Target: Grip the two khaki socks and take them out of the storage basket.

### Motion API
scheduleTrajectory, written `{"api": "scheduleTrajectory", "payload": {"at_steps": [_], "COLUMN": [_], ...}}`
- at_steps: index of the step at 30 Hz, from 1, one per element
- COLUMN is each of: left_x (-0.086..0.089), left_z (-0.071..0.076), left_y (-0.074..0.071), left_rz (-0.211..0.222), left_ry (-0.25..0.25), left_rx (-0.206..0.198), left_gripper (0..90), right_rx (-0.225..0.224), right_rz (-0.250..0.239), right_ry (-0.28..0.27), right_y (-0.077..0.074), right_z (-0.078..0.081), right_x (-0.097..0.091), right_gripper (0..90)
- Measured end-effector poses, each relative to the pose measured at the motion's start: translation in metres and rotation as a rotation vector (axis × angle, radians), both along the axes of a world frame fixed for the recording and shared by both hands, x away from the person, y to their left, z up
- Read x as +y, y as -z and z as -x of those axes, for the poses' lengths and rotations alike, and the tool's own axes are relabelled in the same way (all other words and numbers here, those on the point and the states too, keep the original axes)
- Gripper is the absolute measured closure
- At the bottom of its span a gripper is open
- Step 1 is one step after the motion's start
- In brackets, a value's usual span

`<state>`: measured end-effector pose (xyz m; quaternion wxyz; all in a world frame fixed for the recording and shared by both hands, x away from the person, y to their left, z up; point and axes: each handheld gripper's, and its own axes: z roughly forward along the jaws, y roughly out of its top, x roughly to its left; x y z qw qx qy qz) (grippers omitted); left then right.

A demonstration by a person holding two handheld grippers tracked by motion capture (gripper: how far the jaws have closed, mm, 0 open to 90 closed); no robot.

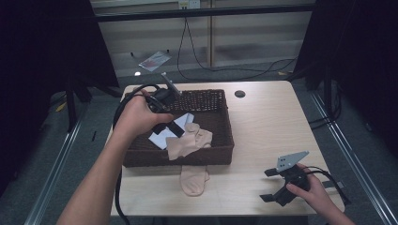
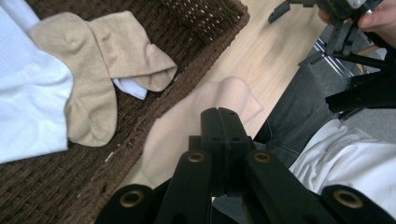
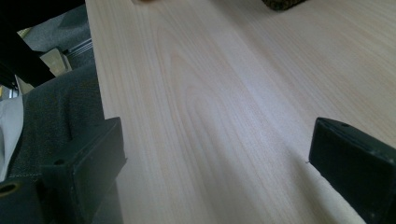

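A brown wicker basket (image 1: 220, 154) stands at the table's middle left. Inside it lie a folded beige sock (image 1: 197, 139) (image 2: 93, 88) and a white cloth (image 1: 162, 138) (image 2: 28, 102). Another beige sock (image 1: 194, 180) (image 2: 196, 126) hangs over the basket's front rim onto the table. My left gripper (image 1: 178, 130) (image 2: 223, 114) hovers over the basket with its jaws shut together and nothing visibly between them. My right gripper (image 1: 267, 185) (image 3: 219, 163) rests low over the bare table at the front right, open and empty.
The wooden table (image 1: 267, 126) has a round black hole (image 1: 240, 93) at the back. Its front edge runs close to the right gripper. Cables trail on the floor behind. The person's grey trouser leg (image 2: 303, 116) is below the table edge.
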<state>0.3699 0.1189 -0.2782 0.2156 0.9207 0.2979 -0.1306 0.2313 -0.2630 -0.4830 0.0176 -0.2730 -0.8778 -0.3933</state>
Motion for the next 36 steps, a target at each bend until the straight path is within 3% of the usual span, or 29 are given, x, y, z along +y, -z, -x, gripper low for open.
{"api": "scheduleTrajectory", "payload": {"at_steps": [11,16,18,23,27,36], "left_x": [-0.009,-0.011,-0.011,-0.010,-0.008,0.002], "left_z": [0.010,0.014,0.014,0.018,0.022,0.030], "left_y": [0.029,0.039,0.042,0.048,0.051,0.060], "left_rz": [0.001,0.017,0.014,0.004,0.008,0.023], "left_ry": [0.046,0.061,0.058,0.069,0.057,0.052], "left_rx": [0.013,0.000,-0.022,-0.030,-0.059,-0.089], "left_gripper": [90.0,90.0,79.9,53.3,39.2,24.3], "right_rx": [0.003,0.005,0.005,0.005,0.004,0.008], "right_rz": [0.001,-0.005,0.001,-0.005,0.002,0.000], "right_ry": [-0.004,-0.003,-0.003,-0.004,-0.006,-0.002], "right_y": [0.000,0.000,0.000,0.000,0.000,0.000], "right_z": [0.000,0.000,0.000,0.000,0.000,0.000], "right_x": [0.000,0.000,0.000,0.000,0.000,0.001], "right_gripper": [3.2,3.2,3.2,3.2,3.2,3.3]}}
